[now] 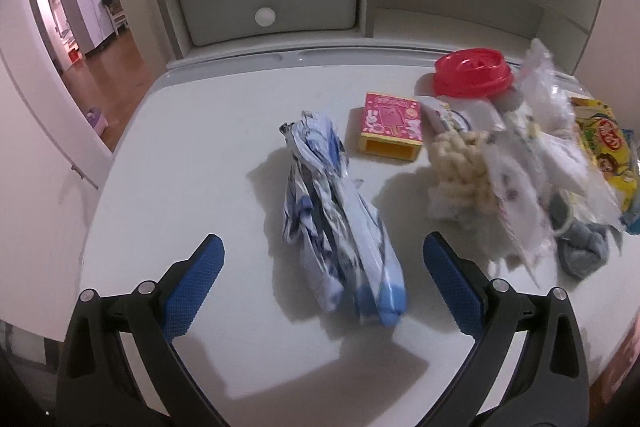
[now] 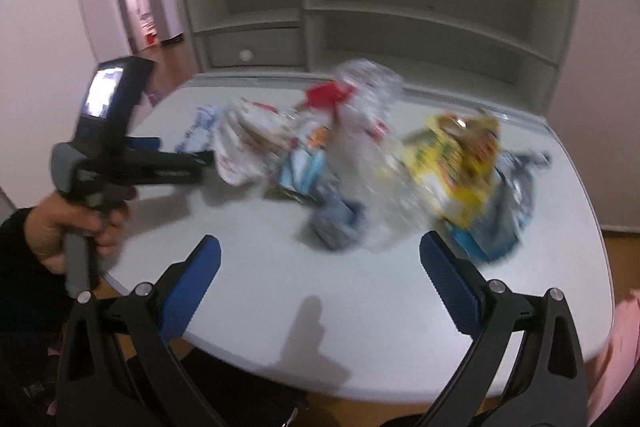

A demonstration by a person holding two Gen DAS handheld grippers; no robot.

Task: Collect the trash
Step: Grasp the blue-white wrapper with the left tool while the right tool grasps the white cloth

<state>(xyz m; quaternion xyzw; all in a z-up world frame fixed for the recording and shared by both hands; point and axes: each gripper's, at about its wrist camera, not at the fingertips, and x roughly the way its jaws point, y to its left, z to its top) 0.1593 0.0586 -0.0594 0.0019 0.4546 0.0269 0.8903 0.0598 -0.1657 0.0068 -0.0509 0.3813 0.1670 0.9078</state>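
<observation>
Lining up: our left gripper, jaws spread wide and empty, straddles the crumpled blue-and-white wrapper on the white table.
Right gripper: also agape, holding nothing, facing the blurred trash heap.
Other trash: pink box, red lid, yellow packet, all beyond or right of the wrapper.
Our advice: lower until the pads flank the wrapper's thick middle, then squeeze; crumpled film likely slips if pinched at a loose end.
</observation>
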